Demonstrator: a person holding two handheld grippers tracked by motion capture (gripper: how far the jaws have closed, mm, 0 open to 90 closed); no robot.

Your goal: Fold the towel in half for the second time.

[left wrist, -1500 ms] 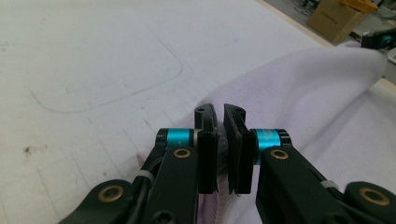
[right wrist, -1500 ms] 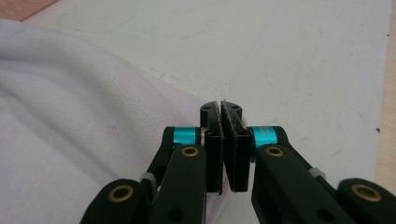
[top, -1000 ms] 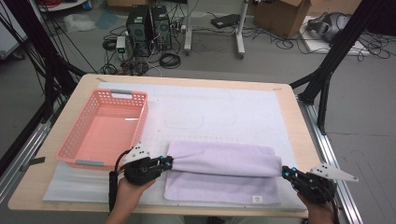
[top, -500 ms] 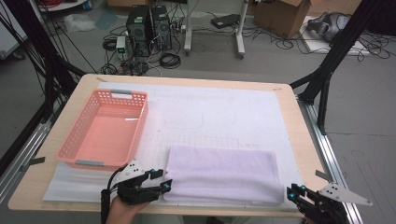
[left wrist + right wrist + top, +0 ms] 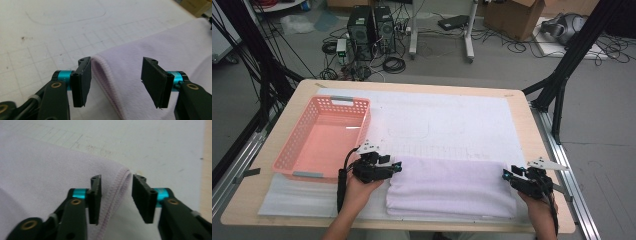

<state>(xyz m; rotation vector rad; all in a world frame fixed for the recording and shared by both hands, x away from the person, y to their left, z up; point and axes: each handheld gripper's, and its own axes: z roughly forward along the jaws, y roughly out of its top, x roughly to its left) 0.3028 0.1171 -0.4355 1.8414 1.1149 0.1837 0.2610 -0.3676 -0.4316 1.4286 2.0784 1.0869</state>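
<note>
A lavender towel (image 5: 452, 187) lies folded flat on the white mat near the table's front edge. My left gripper (image 5: 396, 166) sits at the towel's far left corner. In the left gripper view, its jaws (image 5: 116, 77) stand wide open with the rounded folded edge of the towel (image 5: 160, 47) between them. My right gripper (image 5: 507, 175) sits at the far right corner. In the right gripper view it is open (image 5: 116, 195), and the stitched hem of the towel (image 5: 50, 170) runs through the gap, unclamped.
A pink plastic basket (image 5: 297, 150) stands empty at the left, just beyond my left hand. The white gridded mat (image 5: 447, 122) covers most of the wooden table (image 5: 522, 107). The table's right edge lies close to my right gripper.
One second ago the grippers were at the towel's ends with its top layer raised. They drew back toward the front edge, the towel settled flat, and both have now moved forward to its far corners.
</note>
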